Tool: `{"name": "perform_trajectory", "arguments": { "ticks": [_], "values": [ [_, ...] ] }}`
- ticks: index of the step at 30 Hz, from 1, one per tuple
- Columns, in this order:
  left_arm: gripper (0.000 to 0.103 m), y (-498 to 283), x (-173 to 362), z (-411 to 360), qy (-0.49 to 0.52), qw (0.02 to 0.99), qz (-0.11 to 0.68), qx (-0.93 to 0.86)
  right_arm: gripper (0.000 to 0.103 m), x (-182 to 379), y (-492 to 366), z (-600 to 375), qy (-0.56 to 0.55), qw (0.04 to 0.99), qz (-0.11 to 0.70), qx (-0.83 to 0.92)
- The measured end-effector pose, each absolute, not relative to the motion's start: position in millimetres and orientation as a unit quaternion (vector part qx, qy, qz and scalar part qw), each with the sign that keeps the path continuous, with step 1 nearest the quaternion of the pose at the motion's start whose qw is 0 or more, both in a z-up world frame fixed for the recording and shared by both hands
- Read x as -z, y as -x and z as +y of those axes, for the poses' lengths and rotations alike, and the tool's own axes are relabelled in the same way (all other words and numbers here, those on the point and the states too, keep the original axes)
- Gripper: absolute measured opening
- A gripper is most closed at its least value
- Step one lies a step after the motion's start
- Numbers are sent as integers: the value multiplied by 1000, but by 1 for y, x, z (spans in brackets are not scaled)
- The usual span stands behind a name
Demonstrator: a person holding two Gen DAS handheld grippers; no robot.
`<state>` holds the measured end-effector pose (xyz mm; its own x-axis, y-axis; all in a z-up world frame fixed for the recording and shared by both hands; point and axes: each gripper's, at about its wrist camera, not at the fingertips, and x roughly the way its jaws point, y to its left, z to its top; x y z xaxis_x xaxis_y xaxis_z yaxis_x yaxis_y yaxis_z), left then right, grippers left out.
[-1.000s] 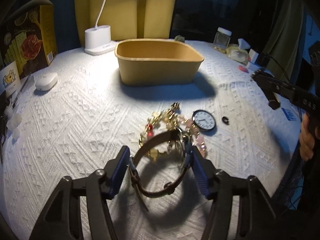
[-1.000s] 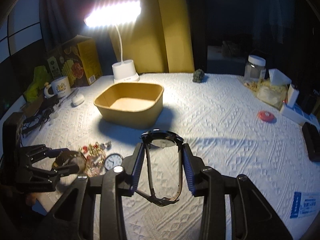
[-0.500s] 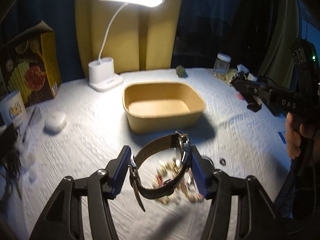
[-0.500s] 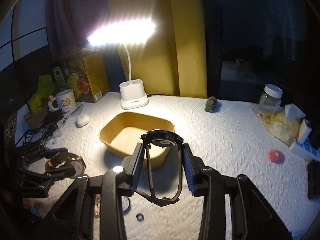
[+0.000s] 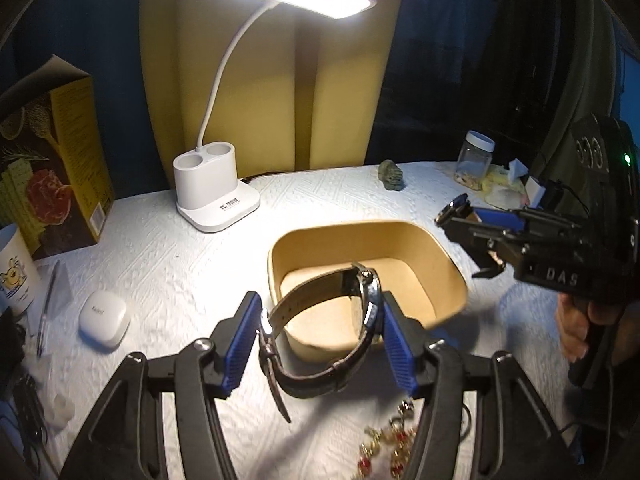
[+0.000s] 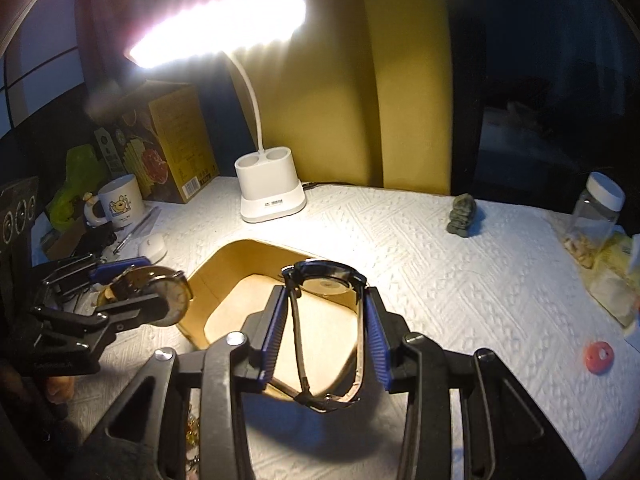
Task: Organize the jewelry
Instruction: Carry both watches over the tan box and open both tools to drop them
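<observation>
My left gripper (image 5: 320, 340) is shut on a brown-strap watch (image 5: 320, 376) and holds it above the near rim of the tan box (image 5: 452, 268). My right gripper (image 6: 326, 334) is shut on a black-strap watch (image 6: 324, 276) and holds it over the same box (image 6: 224, 276). The box looks empty inside. The right gripper also shows in the left wrist view (image 5: 464, 216), over the box's right rim. The left gripper with its watch shows in the right wrist view (image 6: 160, 296), left of the box. A gold and red bead chain (image 5: 384, 448) lies on the cloth below my left gripper.
A lit white desk lamp (image 5: 216, 196) stands behind the box. A white earbud case (image 5: 104, 318), a mug (image 5: 14, 268) and a yellow carton (image 5: 52, 152) are at the left. A jar (image 6: 596, 212), a small stone figure (image 6: 462, 214) and a red disc (image 6: 599, 356) are at the right.
Both grippers have risen and moved forward with their watches, from above the jewelry pile to over the tan box. The pile has dropped to the bottom of the left wrist view.
</observation>
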<state>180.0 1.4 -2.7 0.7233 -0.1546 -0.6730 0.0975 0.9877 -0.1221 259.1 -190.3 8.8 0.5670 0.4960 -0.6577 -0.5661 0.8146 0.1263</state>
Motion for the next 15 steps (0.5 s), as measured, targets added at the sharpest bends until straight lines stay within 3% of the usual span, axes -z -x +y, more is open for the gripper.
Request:
{"name": "perform_trajectory", "arguments": {
  "ticks": [3,5,7,15],
  "values": [
    [63,-193,6,5,49,926,369,62,40,-4,-266,-186,54,880,364,-300],
    [65,-198,7,6,50,925,373,60,51,-1,-268,-185,54,880,365,-299],
    [66,-201,7,7,50,925,373,58,55,0,-269,-185,52,880,367,-297],
    [66,-187,-5,10,54,934,348,56,55,-4,-256,-190,50,883,364,-290]
  ]
}}
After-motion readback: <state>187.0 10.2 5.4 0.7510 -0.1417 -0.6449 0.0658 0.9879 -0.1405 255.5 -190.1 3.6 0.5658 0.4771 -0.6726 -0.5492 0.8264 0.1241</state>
